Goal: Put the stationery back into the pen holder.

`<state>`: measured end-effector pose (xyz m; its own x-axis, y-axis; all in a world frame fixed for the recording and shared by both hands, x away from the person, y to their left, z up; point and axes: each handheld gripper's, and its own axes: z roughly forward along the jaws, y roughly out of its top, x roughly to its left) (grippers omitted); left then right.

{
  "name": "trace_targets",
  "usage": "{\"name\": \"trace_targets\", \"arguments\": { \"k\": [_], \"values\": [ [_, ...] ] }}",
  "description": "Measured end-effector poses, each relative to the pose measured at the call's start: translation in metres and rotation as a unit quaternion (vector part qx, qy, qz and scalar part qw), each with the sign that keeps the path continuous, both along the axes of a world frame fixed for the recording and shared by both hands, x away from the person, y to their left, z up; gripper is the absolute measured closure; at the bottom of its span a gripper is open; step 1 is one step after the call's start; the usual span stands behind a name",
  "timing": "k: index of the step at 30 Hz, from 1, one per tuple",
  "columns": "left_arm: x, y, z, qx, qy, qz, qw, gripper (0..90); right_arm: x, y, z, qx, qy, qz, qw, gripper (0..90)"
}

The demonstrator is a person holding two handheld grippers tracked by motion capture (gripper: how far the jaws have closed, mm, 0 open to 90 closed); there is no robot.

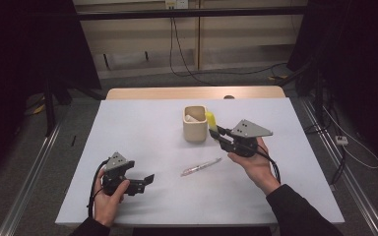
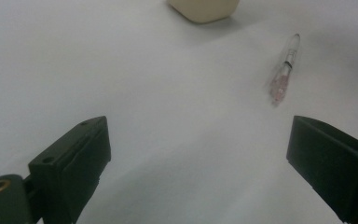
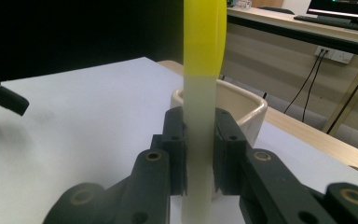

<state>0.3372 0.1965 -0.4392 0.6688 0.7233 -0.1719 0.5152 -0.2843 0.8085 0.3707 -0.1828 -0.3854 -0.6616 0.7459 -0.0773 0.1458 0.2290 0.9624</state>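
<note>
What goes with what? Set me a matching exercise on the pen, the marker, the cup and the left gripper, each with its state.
1 clear pen
2 yellow-capped marker
3 beige cup
4 left gripper

A clamped in the right gripper
B open, holding nothing
C lying flat on the white table
D standing upright on the table

Pairs: 1-C, 2-A, 3-D, 4-B

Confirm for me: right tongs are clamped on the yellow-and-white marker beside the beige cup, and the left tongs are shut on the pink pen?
Not quite. The left tongs stand open and empty; the left gripper view shows the pink pen lying apart on the table. The right tongs do clamp the yellow-and-white marker by the beige cup.
</note>
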Motion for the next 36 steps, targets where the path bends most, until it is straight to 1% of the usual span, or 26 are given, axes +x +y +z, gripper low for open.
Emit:
{"name": "trace_targets", "arguments": {
  "k": [5,6,8,9,14,18,26,32,36],
  "values": [
    [0.000,0.001,0.000,-0.001,-0.001,0.002,1.0000,6.3,0.011,0.006,0.007,0.010,-0.005,0.001,0.9999,78.3],
    [0.000,0.001,0.000,-0.001,-0.001,0.002,1.0000,6.3,0.013,0.007,0.009,0.010,-0.009,-0.001,0.9999,78.2],
    [0.000,0.001,0.000,-0.002,0.000,0.002,1.0000,6.3,0.017,0.010,0.012,0.000,-0.014,-0.002,0.9999,78.3],
    [0.000,0.001,0.000,-0.002,0.000,0.002,1.0000,6.3,0.019,0.011,0.014,0.001,-0.015,-0.001,0.9999,78.3],
    [0.000,0.001,0.001,-0.004,-0.004,-0.002,1.0000,6.2,0.031,0.012,0.024,0.030,-0.014,-0.008,0.9994,78.3],
    [0.000,0.001,0.000,-0.003,0.000,-0.002,1.0000,6.2,0.041,0.015,0.029,0.037,-0.018,-0.012,0.9991,78.3],
    [0.000,0.001,0.000,-0.004,0.002,-0.001,1.0000,6.2,0.057,0.024,0.033,0.049,-0.016,-0.016,0.9986,78.2],
    [0.000,0.002,0.000,-0.005,0.003,-0.001,1.0000,6.2,0.070,0.034,0.036,0.044,-0.016,-0.014,0.9988,78.2],
    [0.000,0.002,0.000,-0.004,0.003,0.000,1.0000,6.2,0.078,0.038,0.038,0.053,-0.016,-0.019,0.9983,78.2]
  ]
}}
